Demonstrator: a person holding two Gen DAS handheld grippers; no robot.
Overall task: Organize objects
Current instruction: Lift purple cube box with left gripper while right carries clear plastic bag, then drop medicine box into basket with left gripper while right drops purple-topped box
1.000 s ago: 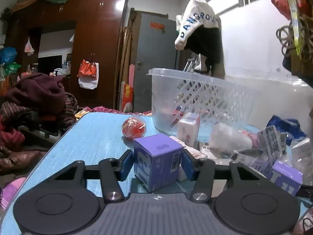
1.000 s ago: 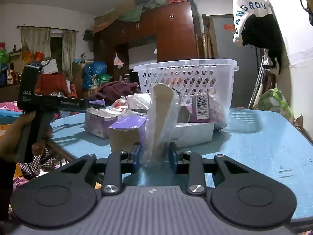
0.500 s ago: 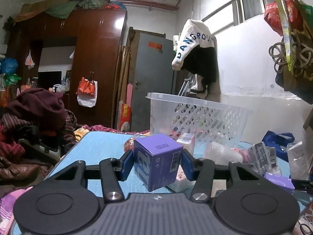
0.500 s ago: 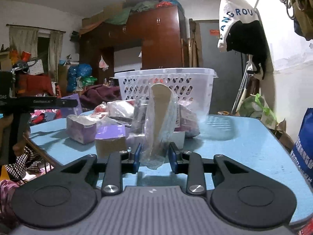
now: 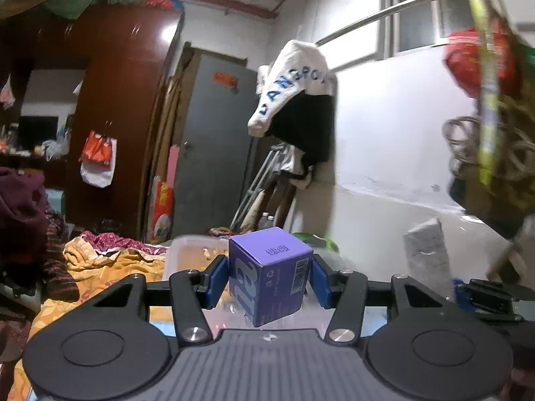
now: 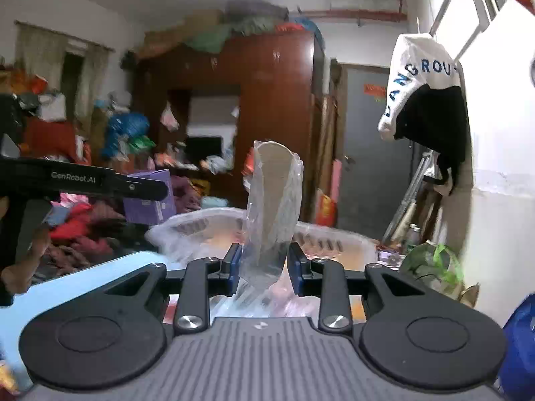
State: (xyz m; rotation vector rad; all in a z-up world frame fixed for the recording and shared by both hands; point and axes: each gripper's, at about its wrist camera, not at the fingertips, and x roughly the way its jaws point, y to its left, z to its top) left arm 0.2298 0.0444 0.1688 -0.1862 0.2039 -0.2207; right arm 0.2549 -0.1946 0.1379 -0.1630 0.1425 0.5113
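My left gripper (image 5: 267,275) is shut on a purple cardboard box (image 5: 269,275) and holds it up in the air over the near rim of the white plastic basket (image 5: 187,250). My right gripper (image 6: 265,267) is shut on a plastic-wrapped stack of paper cups (image 6: 272,207), held upright above the same white basket (image 6: 207,230). In the right wrist view the left gripper (image 6: 133,183) with its purple box (image 6: 150,197) shows at the left, above the basket's left end. In the left wrist view the wrapped cups (image 5: 426,250) show blurred at the right.
The blue table (image 6: 67,287) shows at the lower left of the right wrist view. Clothes (image 5: 100,260) are piled beyond the table. A wardrobe (image 6: 267,117), a grey door (image 5: 214,153) and a hanging jacket (image 5: 294,100) stand behind. Bags (image 5: 485,100) hang at the right.
Both grippers have lifted their objects off the table and moved forward over the white basket. The table clutter has dropped out of view.
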